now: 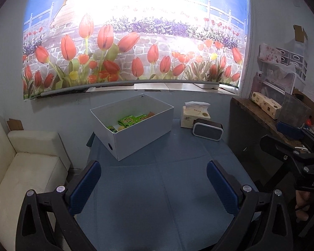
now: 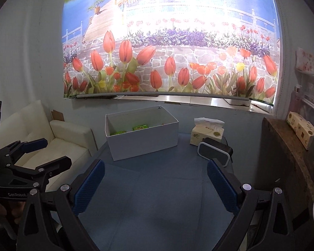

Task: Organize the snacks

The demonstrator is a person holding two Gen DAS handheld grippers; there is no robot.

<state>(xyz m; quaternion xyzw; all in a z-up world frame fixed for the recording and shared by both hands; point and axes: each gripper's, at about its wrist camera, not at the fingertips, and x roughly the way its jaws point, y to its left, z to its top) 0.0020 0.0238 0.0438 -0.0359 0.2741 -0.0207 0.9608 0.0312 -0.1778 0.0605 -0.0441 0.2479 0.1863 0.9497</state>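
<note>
On table (image 1: pixel 136 198), box (image 1: pixel 144 138) lengthwise left-right

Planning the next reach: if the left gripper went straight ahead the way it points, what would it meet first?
Probably the white box holding green snack packs. The left gripper is open and empty over bare blue table; nothing lies between, though depth is unclear.

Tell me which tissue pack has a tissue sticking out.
The tissue pack on the blue table beside the speaker; the one on the wooden side table looks closed.
</note>
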